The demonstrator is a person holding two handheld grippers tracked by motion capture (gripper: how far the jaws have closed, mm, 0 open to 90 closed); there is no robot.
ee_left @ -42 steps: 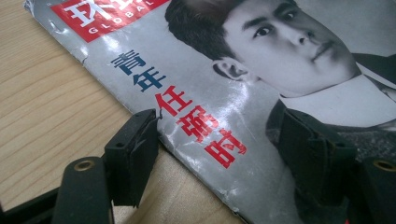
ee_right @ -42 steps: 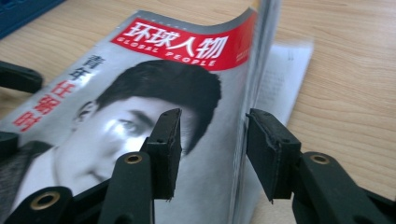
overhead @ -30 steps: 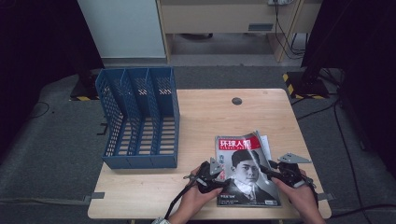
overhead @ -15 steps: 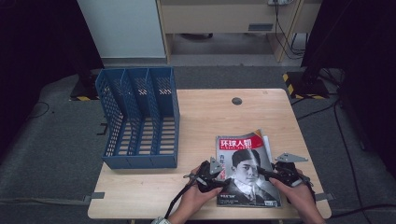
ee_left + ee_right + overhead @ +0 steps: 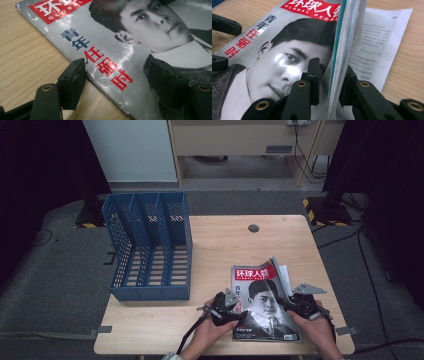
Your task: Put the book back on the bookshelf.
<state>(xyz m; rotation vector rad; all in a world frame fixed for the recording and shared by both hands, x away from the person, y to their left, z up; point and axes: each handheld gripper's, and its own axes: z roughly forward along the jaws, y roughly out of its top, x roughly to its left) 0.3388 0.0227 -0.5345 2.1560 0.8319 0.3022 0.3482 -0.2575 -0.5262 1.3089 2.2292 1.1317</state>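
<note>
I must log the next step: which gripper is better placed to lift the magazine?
Probably right: the right gripper has its fingers around the magazine edge, raised. The left gripper is open at the spine.

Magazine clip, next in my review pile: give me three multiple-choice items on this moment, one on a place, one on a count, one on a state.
1. Where does the magazine lie on the table?
A. Far left corner
B. Near right part
C. Inside the blue file rack

2. How many compartments does the blue file rack have?
A. Three
B. Five
C. One

3. How does the right claw stand to the magazine's raised pages?
A. Well apart from them
B. Lying flat under the cover
C. One jaw on each side of them

Answers:
1 B, the high view shows it near the person's edge, right of the rack.
2 A, two inner dividers split it into three slots.
3 C, the right gripper view shows the page edge standing between its jaws. Whether they press it cannot be told.
</note>
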